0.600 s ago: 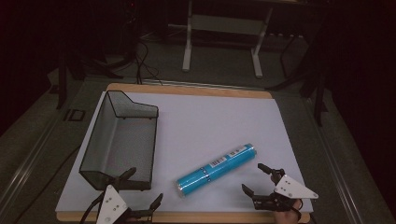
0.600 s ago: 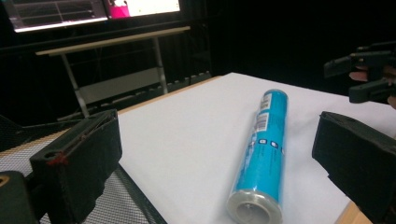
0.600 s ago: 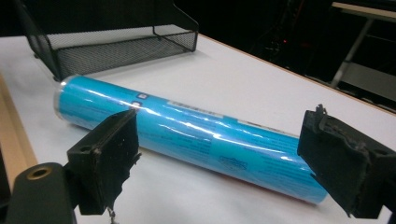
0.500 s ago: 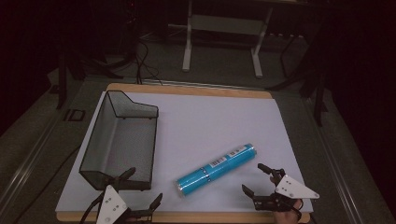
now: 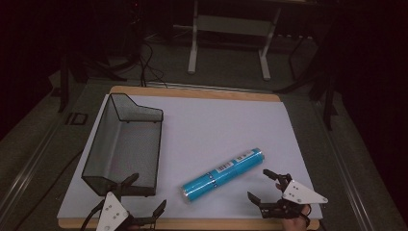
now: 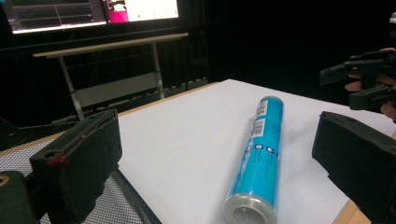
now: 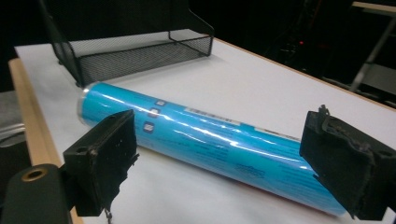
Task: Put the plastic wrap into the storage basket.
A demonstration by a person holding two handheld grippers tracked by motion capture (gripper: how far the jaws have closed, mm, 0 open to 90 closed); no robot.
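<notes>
So far nothing is picked up: the wide white tabletop with a wooden edge (image 5: 202, 130) carries a black wire-mesh tray (image 5: 126, 144) on its left part and, just to that tray's right, a long blue plastic-wrapped tube (image 5: 222, 174) lying flat and untouched. Nearer the front edge, the right gripper (image 5: 263, 187) and the left gripper (image 5: 146, 197) both hover with jaws spread wide and empty on either side of the tube, so by my judgement the grasp and any move toward the tray are all left to do.
</notes>
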